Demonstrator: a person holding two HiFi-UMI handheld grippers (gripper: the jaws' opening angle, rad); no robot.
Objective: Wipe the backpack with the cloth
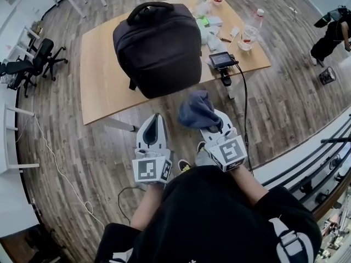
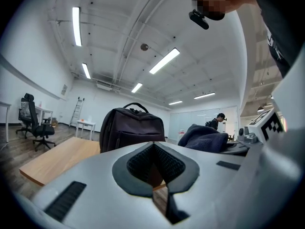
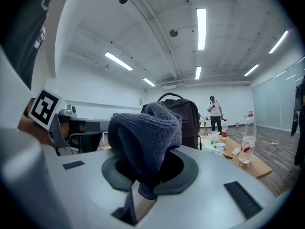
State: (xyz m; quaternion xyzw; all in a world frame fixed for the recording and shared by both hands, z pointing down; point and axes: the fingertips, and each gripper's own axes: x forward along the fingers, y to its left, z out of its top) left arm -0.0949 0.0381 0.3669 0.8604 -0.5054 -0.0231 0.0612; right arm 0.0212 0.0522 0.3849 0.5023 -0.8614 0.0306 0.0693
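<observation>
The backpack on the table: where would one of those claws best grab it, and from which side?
Probably the top handle: it arches clear of the upright backpack, leaving a gap for one jaw to slip under. Come level from the near side, just above its top. The left gripper is shut and empty; the right gripper holds the cloth.

I have my right claw (image 3: 147, 178) clamped on the grey-blue cloth (image 3: 143, 137), which bunches up in front of the dark backpack (image 3: 190, 120) upright on the bench (image 3: 259, 168), a clear bottle (image 3: 246, 143) to its right, a person (image 3: 215, 111) standing far behind.
</observation>
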